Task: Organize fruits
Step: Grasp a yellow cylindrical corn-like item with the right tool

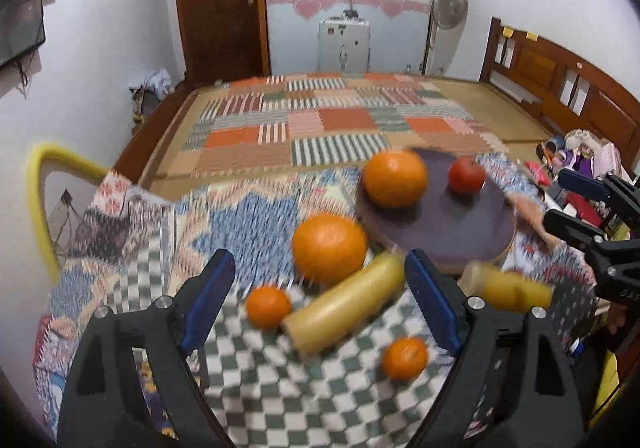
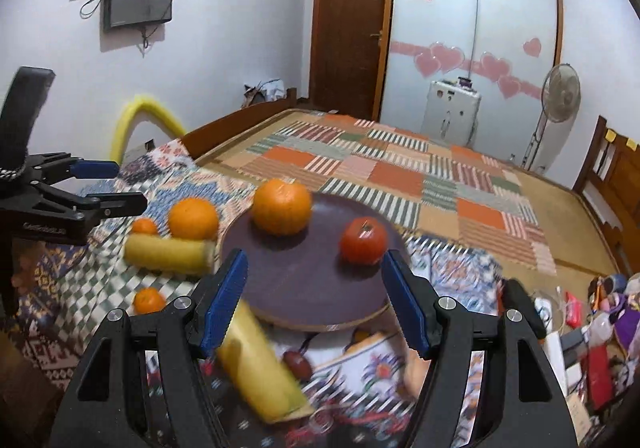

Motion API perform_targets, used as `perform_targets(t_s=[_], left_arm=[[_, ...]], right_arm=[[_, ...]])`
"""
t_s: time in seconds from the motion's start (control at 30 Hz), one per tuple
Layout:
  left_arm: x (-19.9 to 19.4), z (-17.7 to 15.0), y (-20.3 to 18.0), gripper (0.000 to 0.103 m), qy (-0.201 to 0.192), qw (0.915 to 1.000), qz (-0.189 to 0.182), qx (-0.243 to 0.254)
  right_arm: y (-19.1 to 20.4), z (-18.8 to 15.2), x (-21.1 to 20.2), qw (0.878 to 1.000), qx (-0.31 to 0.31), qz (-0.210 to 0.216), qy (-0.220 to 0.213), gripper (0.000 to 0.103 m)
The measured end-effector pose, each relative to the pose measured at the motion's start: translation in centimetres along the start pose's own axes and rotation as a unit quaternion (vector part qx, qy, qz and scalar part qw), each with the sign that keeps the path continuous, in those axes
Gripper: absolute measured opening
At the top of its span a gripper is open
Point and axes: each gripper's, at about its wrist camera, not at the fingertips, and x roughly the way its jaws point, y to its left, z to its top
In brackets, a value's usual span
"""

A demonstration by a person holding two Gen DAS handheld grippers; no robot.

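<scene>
A round dark purple board (image 1: 452, 226) (image 2: 304, 280) holds a large orange (image 1: 395, 178) (image 2: 282, 205) and a red tomato (image 1: 466, 175) (image 2: 363, 240). On the cloth beside it lie another large orange (image 1: 329, 248) (image 2: 193, 218), a yellow corn cob (image 1: 346, 304) (image 2: 170, 254), two small tangerines (image 1: 267, 306) (image 1: 405, 358) and a second yellow cob (image 1: 514, 288) (image 2: 260, 372). My left gripper (image 1: 320, 304) is open above the first cob and empty. My right gripper (image 2: 314, 300) is open over the board's near edge and empty.
The fruit lies on a patterned cloth (image 1: 248, 380) over a small table at the foot of a bed (image 1: 320, 116). Toys and clutter (image 2: 600, 320) lie to the right. A yellow foam-edged frame (image 1: 44, 184) stands at the left.
</scene>
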Motion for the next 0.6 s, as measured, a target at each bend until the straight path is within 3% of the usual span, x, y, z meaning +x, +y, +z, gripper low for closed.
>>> perform_targets(t_s=[0.3, 0.43, 0.6], left_arm=[[2.1, -4.6, 1.6, 0.087, 0.047, 0.9988, -0.017, -0.001], [3.1, -5.5, 1.5, 0.074, 0.059, 0.9979, -0.028, 0.003], [3.5, -5.5, 0.9, 0.069, 0.047, 0.9984, -0.026, 0.017]], right_arm=[[2.5, -4.2, 1.1, 0.999, -0.022, 0.028, 0.035, 0.066], [3.1, -4.8, 1.8, 0.998, -0.033, 0.029, 0.043, 0.066], [2.8, -5.2, 2.5, 0.998, -0.023, 0.039, 0.051, 0.066]])
